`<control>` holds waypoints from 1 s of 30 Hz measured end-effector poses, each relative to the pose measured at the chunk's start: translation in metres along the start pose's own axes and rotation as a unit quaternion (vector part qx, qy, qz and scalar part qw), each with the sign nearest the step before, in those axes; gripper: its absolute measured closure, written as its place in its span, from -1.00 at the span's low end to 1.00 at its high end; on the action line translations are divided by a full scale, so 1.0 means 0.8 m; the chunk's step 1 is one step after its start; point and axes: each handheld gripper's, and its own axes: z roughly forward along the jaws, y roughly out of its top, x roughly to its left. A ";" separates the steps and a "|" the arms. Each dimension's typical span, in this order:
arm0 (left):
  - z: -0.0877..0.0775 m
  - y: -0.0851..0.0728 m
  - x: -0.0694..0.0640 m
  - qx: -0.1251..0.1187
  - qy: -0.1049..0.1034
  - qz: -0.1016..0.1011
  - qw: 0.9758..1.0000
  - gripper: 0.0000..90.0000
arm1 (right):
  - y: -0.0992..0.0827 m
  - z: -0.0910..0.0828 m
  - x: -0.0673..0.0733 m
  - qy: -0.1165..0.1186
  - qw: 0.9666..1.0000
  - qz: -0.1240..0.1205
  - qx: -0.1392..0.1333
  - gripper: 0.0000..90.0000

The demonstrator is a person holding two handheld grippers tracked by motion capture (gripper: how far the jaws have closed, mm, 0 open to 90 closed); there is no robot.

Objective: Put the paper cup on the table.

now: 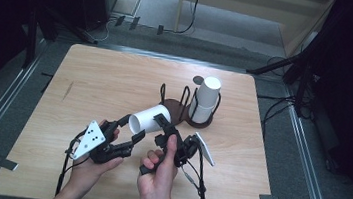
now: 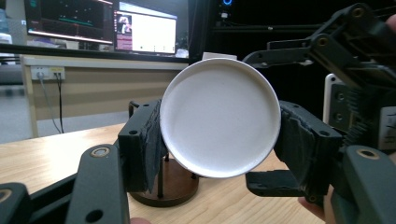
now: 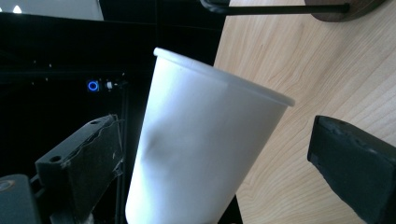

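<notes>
We've got the left gripper [image 1: 132,137] clamped on the paper cup [image 1: 150,117], sideways, probably for the holder [image 1: 183,111]; the right gripper [image 3: 210,158] gapes around it.

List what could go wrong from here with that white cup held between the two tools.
1. The left tool clamps the white paper cup near its base; the wall already looks dented in the right gripper view, so it may crush further.
2. The right tool stands open around the cup, pads apart from it; a release now could drop it.
3. The cup rack with stacked cups stands close and might get knocked.
</notes>
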 end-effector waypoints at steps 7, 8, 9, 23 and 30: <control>0.003 -0.003 -0.007 0.007 -0.008 0.010 1.000 -0.20 | 0.006 0.003 -0.003 0.008 1.000 0.017 0.000 -0.94; 0.003 -0.004 -0.008 0.007 -0.010 0.011 1.000 -0.20 | 0.007 0.004 -0.003 0.008 1.000 0.019 0.001 -0.94; 0.004 -0.004 -0.009 0.007 -0.011 0.013 1.000 -0.20 | 0.007 0.005 -0.004 0.004 1.000 0.022 0.002 -0.95; 0.005 -0.006 -0.015 0.016 -0.021 0.028 0.999 -0.20 | 0.013 0.015 -0.011 0.013 0.998 0.053 0.027 -0.74; 0.004 -0.005 -0.013 0.022 -0.018 0.028 0.999 -0.20 | 0.014 0.015 -0.012 0.035 0.998 0.055 0.026 -0.44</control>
